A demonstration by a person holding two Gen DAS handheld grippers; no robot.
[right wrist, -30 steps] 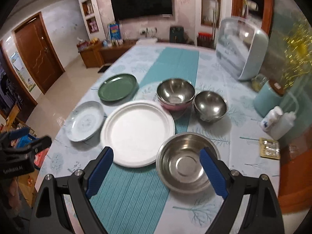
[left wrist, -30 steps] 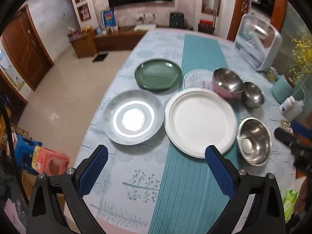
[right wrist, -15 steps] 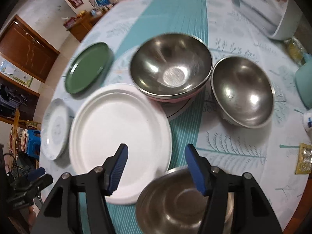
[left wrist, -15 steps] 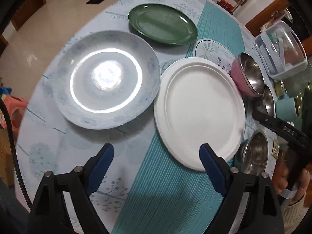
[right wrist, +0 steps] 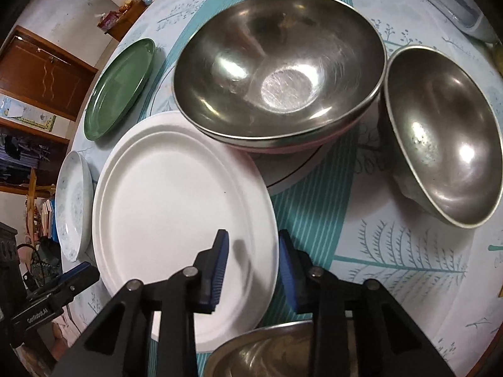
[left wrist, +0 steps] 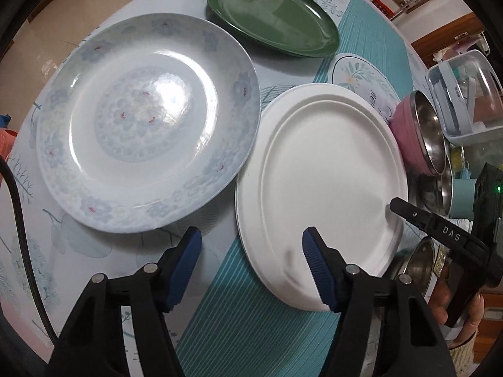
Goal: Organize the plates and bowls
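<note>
Two hand-held grippers come down on the large white round plate (left wrist: 320,169) at the near centre of the desk (left wrist: 37,270), one at each side of its near rim, evidently so the wide, shallow dish can be lifted level from both edges. The left gripper (left wrist: 251,245) straddles the plate's near-left rim, its blue ribbed fingers (left wrist: 314,260) closing with the rim between them but not yet pinched. The right gripper (right wrist: 253,251) closes over the near-right rim in the same way, pads apart from it.

Just right of that rim, at the desk's near edge, a small steel bowl (right wrist: 267,352) sits partly out of view. To the left, the blue-flowered white china plate (left wrist: 147,122) lies flat, its rim just beside the white plate.

Farther back, a steel bowl with a pink outer shell (right wrist: 279,72) rests on a flower-printed round mat (left wrist: 358,81), and a second plain steel bowl (right wrist: 440,138) stands just right of it. Farthest left lies the dark green plate (left wrist: 273,15). Nothing is stacked yet; plates lie to the left, bowls to the right.
</note>
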